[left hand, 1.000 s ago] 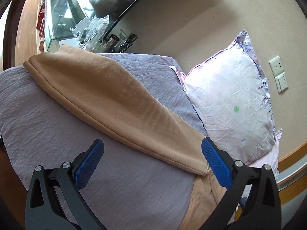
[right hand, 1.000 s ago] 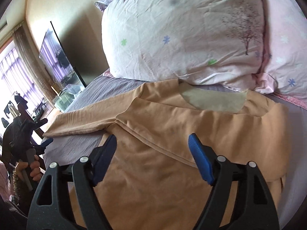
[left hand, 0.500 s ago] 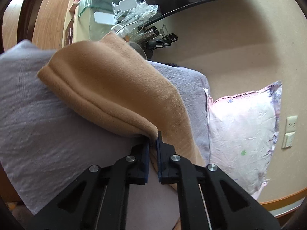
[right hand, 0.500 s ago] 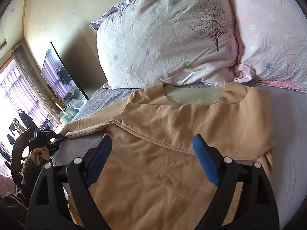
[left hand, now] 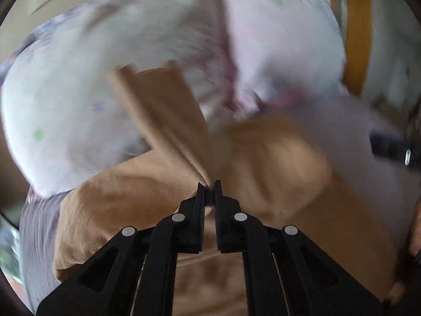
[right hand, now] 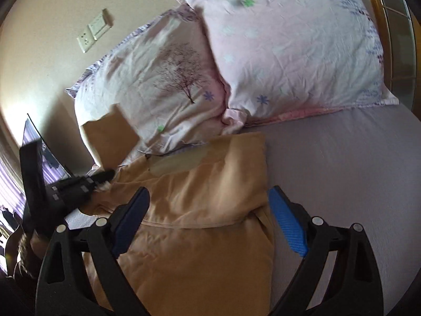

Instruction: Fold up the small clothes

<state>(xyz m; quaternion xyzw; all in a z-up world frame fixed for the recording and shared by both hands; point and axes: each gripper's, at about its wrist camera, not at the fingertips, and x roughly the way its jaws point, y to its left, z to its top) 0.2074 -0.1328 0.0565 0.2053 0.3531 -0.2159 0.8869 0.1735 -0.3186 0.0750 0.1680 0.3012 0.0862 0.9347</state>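
A tan long-sleeved shirt (right hand: 200,210) lies on a grey-lilac bed sheet (right hand: 342,184), neck toward the pillows. My left gripper (left hand: 210,184) is shut on the shirt's left sleeve (left hand: 163,115), which stands lifted in the air over the shirt body (left hand: 126,200); the left wrist view is motion-blurred. In the right wrist view the left gripper (right hand: 105,176) shows at the shirt's left shoulder with the sleeve (right hand: 110,137) raised above it. My right gripper (right hand: 210,218) is open and empty, hovering over the shirt's chest, whose right side is folded in.
Two pink-and-white floral pillows (right hand: 289,47) (right hand: 163,84) lean at the head of the bed. A beige wall with a socket plate (right hand: 93,30) is behind them. A wooden bed rail (left hand: 356,26) runs at the right. A dark TV screen (right hand: 31,142) is at far left.
My left gripper closed on the sleeve near its cuff and swung it up and over toward the shirt body. My right gripper stayed open and drew back slightly.
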